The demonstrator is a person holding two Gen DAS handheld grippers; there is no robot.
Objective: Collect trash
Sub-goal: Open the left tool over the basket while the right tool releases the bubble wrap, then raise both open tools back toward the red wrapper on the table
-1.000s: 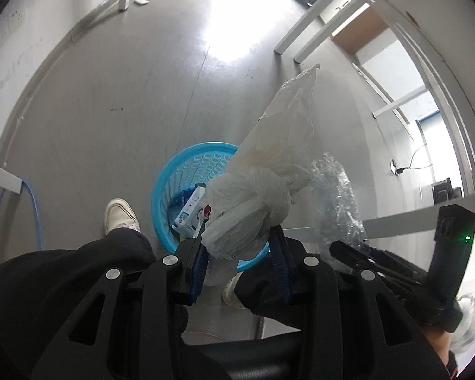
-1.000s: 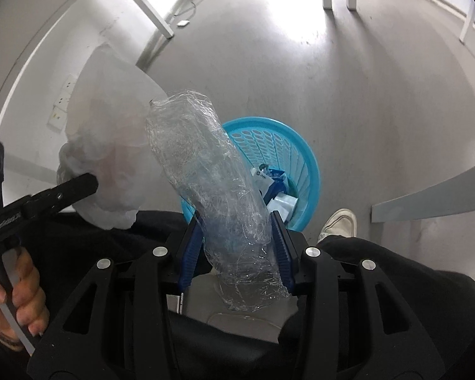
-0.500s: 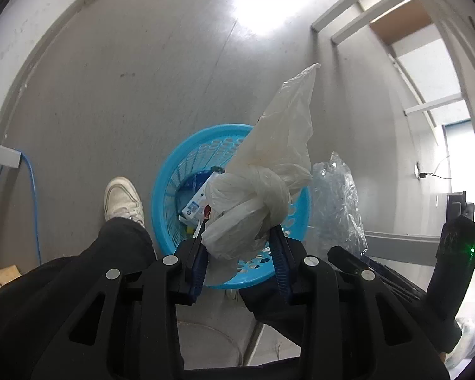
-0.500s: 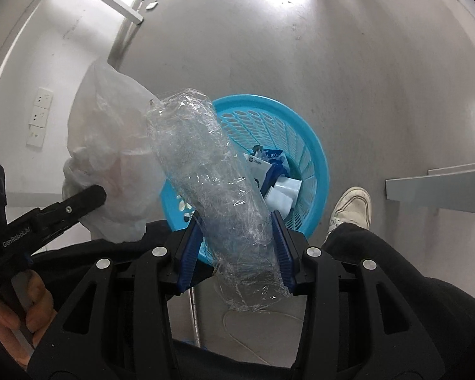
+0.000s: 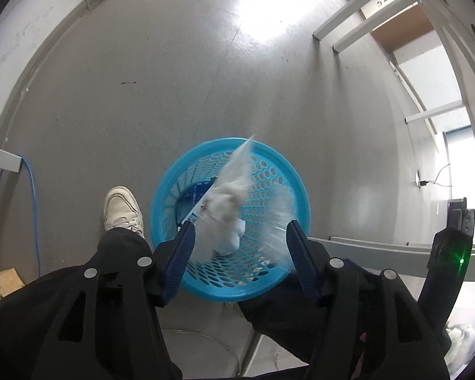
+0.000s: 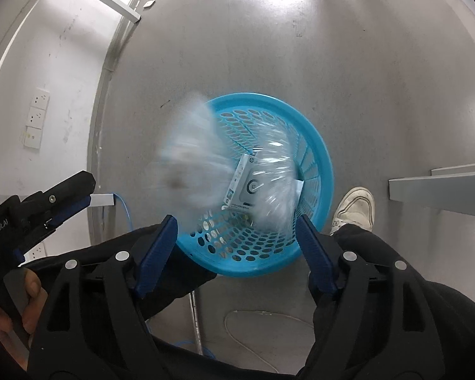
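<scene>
Between the spread blue jaws of the left gripper point(image 5: 239, 250) a knotted white plastic bag point(image 5: 224, 212) shows as a motion-blurred smear, touching neither pad, caught in the air over the mouth of the blue perforated basket point(image 5: 270, 155). The right gripper point(image 6: 237, 237) also has its jaws wide apart, and ahead of them a crumpled clear plastic wrap point(image 6: 274, 196) is streaked with blur above the same basket; from this camera the white bag appears as a pale smear over the basket's left rim. Neither piece is gripped, and both look to be dropping in, though the bag sits near the rim and whether it lands inside cannot be told.

Down in the basket lies a white printed carton point(image 6: 245, 183) with some blue packaging beside it, so earlier trash seems already collected. Outward from the basket is grey floor point(image 5: 174, 79), a white sneaker point(image 5: 122, 205) just beside the basket wall, and a blue cable point(image 5: 31, 196) near the wall. A pale crumpled bundle at the left camera's lower right edge may be further trash, but it is too unclear to call.
</scene>
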